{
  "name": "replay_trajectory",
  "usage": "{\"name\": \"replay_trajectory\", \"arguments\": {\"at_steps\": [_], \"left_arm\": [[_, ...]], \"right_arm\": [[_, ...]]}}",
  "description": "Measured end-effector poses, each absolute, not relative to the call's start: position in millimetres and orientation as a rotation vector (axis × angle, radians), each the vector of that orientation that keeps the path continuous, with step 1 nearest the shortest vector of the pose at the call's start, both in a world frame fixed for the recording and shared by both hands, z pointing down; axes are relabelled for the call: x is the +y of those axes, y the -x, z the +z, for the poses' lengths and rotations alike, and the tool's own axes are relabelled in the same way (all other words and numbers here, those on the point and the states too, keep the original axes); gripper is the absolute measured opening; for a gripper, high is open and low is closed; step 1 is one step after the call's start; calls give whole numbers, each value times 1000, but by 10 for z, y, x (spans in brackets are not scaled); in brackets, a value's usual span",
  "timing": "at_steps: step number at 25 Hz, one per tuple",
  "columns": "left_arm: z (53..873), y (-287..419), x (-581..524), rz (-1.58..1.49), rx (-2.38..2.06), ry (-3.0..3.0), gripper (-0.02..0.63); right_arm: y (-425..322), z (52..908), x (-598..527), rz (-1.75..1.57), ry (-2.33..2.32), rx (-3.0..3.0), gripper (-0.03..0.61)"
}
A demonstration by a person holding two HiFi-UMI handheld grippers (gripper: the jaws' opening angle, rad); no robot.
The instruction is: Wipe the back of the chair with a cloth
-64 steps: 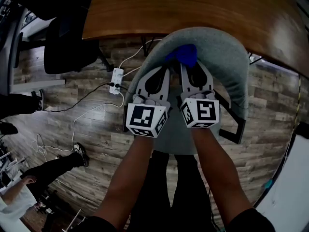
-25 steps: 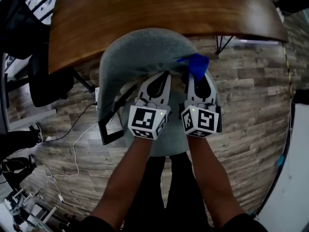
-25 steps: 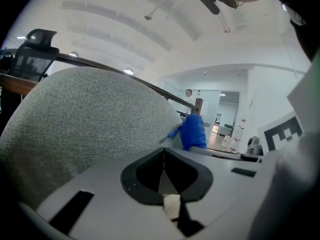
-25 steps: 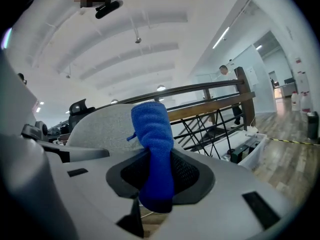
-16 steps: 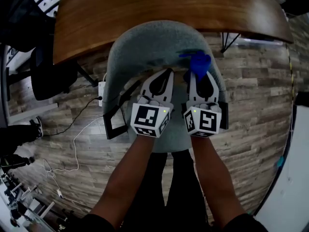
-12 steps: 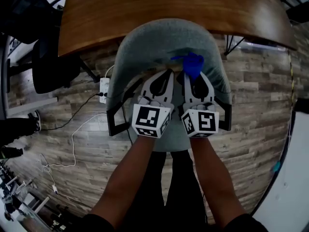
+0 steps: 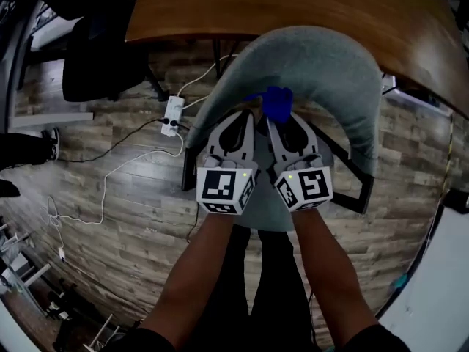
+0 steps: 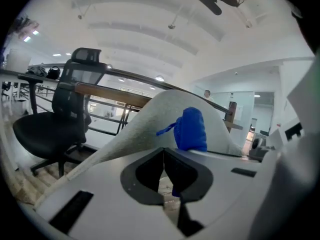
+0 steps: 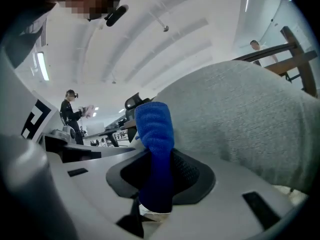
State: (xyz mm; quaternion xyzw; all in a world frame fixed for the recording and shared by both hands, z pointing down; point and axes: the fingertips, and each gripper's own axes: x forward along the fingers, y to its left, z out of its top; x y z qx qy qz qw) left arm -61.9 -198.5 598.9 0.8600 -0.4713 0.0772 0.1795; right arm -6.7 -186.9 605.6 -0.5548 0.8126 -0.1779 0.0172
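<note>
Between the right gripper's (image 7: 277,121) jaws a blue cloth (image 7: 277,101) is clamped tight, its bunched end pressed to the inner face of the grey chair back (image 7: 322,64). Just beside it, the left gripper (image 7: 245,117) has its jaws together on nothing. Half a second ago the cloth sat toward the back's right side; now it is near the middle, so a leftward wiping stroke seems under way, with the left portion still to cover

The cloth (image 7: 278,102) is blue, the chair back (image 7: 322,68) grey, the table (image 7: 293,6) brown wood-grain.
</note>
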Motion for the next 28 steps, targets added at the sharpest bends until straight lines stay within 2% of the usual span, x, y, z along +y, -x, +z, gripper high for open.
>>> {"name": "replay_trajectory", "arguments": {"at_steps": [13,28], "left_arm": [[6169,1289,-1845,179,-1657,-2264,9],[6323,1151,-1969,209,-1606,-2352,9]], "right_arm": [[960,6336,-2001,-493,1400,2737,110],[534,6594,-2202,-466,1670,2530,110]]}}
